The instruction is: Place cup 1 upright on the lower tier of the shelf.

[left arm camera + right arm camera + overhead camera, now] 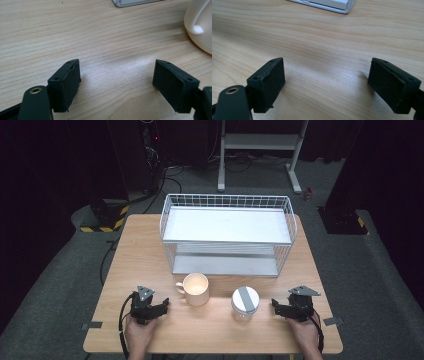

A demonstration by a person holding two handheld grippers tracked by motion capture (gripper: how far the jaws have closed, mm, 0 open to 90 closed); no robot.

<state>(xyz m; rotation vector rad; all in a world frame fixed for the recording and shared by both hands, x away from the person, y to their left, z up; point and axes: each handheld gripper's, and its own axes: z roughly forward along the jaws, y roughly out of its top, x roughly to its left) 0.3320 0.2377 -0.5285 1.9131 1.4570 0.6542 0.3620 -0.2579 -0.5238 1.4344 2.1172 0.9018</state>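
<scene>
Right now both grippers rest on the wooden worktop [125, 245], fingers apart, gripping nothing: left gripper [159, 309], right gripper [276, 308]. Between them stand one cream ceramic mug [196, 289] and one clear jar with a white lid [245, 303], before one white wire rack [227, 234]. Mug looks rigid, slick, breakable; I'd take its handle or rim.

mug [196, 289] left of jar [245, 303] | rack [227, 233] behind | grippers flank them
</scene>
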